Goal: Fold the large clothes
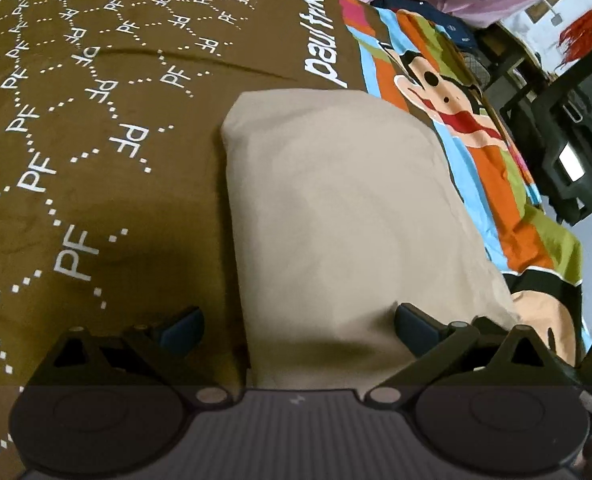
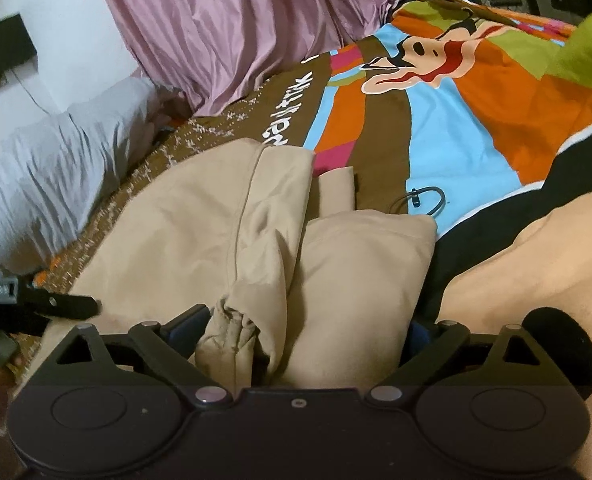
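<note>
A beige garment [image 1: 335, 208] lies folded into a long block on the brown printed bedspread [image 1: 96, 120]. My left gripper [image 1: 297, 326] is open over its near end, the jaws wide apart with the cloth passing between and under them. In the right wrist view the same beige garment [image 2: 224, 232] shows its layered folds and a ribbed cuff [image 2: 228, 332]. My right gripper [image 2: 307, 330] is open, its jaws straddling the bunched near edge. The left gripper's finger [image 2: 68, 304] shows at the left edge of that view.
The bedspread has a colourful cartoon panel [image 1: 455, 120] on the right. Purple curtain [image 2: 224, 28] and a grey pillow [image 2: 44, 168] lie at the far side. A dark cable [image 2: 423, 198] lies on the bed. A black chair [image 1: 575, 140] stands off the bed.
</note>
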Demonstrator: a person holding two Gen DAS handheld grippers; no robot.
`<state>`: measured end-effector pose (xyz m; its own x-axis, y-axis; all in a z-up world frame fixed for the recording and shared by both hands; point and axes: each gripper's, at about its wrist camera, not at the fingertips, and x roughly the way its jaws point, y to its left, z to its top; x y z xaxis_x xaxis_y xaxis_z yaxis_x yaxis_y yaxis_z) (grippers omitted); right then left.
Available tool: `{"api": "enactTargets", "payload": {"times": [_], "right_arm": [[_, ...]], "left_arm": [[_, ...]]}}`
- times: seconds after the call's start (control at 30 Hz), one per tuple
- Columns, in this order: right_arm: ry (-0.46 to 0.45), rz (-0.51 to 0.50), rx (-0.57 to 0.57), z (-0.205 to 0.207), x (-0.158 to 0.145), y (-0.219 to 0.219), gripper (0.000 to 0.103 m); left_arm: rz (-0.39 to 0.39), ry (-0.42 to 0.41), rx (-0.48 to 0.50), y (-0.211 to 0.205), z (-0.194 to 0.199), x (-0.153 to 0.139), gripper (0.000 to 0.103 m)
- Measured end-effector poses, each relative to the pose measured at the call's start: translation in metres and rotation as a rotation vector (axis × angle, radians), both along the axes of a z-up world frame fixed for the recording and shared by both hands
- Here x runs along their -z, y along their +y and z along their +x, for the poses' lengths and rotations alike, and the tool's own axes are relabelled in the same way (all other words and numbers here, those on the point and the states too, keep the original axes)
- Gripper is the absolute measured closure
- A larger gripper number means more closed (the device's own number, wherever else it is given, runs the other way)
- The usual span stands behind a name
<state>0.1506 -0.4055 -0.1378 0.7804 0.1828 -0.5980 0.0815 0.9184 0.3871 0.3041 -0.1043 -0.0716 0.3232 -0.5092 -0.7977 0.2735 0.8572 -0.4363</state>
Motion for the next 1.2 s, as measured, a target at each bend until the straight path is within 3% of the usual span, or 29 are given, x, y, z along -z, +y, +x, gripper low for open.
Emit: {"api": "enactTargets", "payload": {"times": [0.13, 0.17, 0.4, 0.57, 0.7, 1.03, 1.13, 1.2], "right_arm": [[0.007, -0.034, 0.000, -0.001, -0.001, 0.004, 0.010], [0.008, -0.035, 0.000, -0.001, -0.001, 0.004, 0.010], [0.012, -0.040, -0.001, 0.001, -0.001, 0.004, 0.010], [0.013, -0.041, -0.002, 0.001, -0.001, 0.004, 0.010], [0.013, -0.041, -0.001, 0.001, -0.001, 0.004, 0.010], [0.014, -0.042, 0.000, 0.001, -0.001, 0.005, 0.010], [0.010, -0.041, -0.001, 0.001, -0.001, 0.005, 0.010], [0.005, -0.041, -0.004, 0.001, 0.000, 0.005, 0.014]], "left_arm": [[0.039, -0.155, 0.034, 0.011, -0.014, -0.016, 0.000], [0.035, -0.162, 0.047, 0.012, -0.016, -0.018, 0.000], [-0.101, -0.015, 0.027, 0.024, -0.003, -0.004, 0.000], [-0.126, 0.011, 0.047, 0.010, -0.001, 0.006, 0.001], [-0.139, 0.090, 0.056, -0.002, 0.007, 0.020, 0.000], [-0.104, 0.120, 0.079, -0.012, 0.010, 0.024, 0.000], [-0.064, 0.076, 0.130, -0.023, 0.004, 0.016, 0.003], [0.007, 0.020, 0.155, -0.034, -0.005, 0.009, 0.004]]}}
